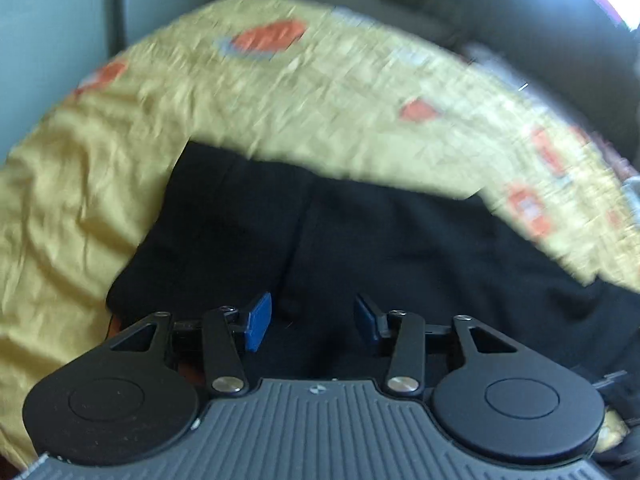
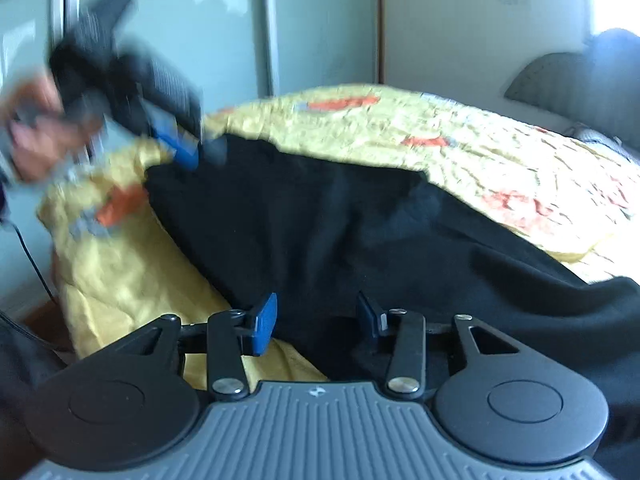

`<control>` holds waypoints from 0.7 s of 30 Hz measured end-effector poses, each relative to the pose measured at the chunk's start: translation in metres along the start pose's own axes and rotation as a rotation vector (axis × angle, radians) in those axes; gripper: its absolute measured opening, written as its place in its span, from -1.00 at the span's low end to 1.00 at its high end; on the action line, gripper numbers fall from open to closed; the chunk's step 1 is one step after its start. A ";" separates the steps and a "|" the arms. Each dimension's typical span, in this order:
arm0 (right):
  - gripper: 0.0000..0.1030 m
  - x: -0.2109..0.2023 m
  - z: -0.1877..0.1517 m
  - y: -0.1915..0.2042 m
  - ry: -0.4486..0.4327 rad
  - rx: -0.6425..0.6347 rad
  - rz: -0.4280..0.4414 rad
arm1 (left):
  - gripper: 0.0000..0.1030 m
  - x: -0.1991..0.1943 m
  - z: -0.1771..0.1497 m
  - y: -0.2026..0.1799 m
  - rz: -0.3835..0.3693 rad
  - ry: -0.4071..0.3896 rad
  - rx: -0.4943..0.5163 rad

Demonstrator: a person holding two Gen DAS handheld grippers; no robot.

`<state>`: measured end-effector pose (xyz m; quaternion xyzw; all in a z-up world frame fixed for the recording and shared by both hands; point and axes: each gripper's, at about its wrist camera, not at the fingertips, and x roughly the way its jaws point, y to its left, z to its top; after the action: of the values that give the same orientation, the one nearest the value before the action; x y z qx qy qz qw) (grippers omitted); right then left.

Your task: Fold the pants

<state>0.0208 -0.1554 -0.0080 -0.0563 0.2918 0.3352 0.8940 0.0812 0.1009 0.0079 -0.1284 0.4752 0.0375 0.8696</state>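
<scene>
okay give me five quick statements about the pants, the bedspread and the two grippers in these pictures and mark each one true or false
1. The pants are black. True.
2. The pants lie on a plain white sheet. False: they lie on a yellow bedspread with orange patches.
3. The left gripper is clamped on a fold of the pants. False: its jaws stand apart over the cloth, pinching nothing.
4. The right gripper has its jaws apart, with nothing pinched between the pads. True.
5. In the right wrist view, the left gripper shows at the far left end of the pants, held by a hand. True.
</scene>
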 end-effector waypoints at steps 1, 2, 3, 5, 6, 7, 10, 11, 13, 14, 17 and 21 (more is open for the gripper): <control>-0.17 -0.012 -0.001 -0.008 -0.037 0.041 -0.018 | -0.07 0.000 -0.006 0.007 -0.013 0.001 -0.010; -0.13 -0.026 -0.004 -0.020 -0.081 0.092 -0.055 | -0.06 -0.004 -0.011 0.012 -0.020 -0.012 -0.004; 0.03 -0.039 -0.007 -0.032 -0.120 0.141 -0.097 | -0.06 -0.007 -0.014 0.012 -0.016 -0.005 0.019; 0.26 -0.068 -0.018 -0.065 -0.196 0.272 -0.214 | -0.10 -0.011 -0.016 0.009 -0.003 0.013 0.055; 0.30 -0.081 -0.024 -0.082 -0.224 0.343 -0.273 | -0.16 -0.014 -0.015 0.006 0.000 0.020 0.057; 0.30 -0.094 -0.032 -0.102 -0.242 0.430 -0.333 | -0.18 -0.018 -0.013 0.004 -0.013 0.018 0.061; 0.36 -0.127 -0.060 -0.155 -0.327 0.698 -0.413 | -0.17 -0.028 -0.002 -0.017 -0.106 -0.033 0.081; 0.47 -0.137 -0.074 -0.173 -0.378 0.812 -0.421 | -0.11 -0.029 0.000 -0.029 -0.139 -0.052 0.102; 0.48 -0.149 -0.099 -0.206 -0.441 1.021 -0.407 | -0.06 -0.026 0.003 -0.058 -0.195 -0.064 0.156; 0.48 -0.153 -0.110 -0.218 -0.471 1.092 -0.396 | -0.06 -0.023 0.002 -0.075 -0.222 -0.058 0.182; 0.48 -0.151 -0.128 -0.246 -0.502 1.200 -0.366 | 0.02 -0.009 -0.007 -0.131 -0.307 -0.039 0.308; 0.48 -0.145 -0.129 -0.265 -0.495 1.253 -0.368 | 0.08 0.010 -0.037 -0.200 -0.277 -0.086 0.494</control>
<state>0.0376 -0.4798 -0.0585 0.4993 0.2038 -0.0503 0.8406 0.0942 -0.1025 0.0181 0.0256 0.4107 -0.1931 0.8907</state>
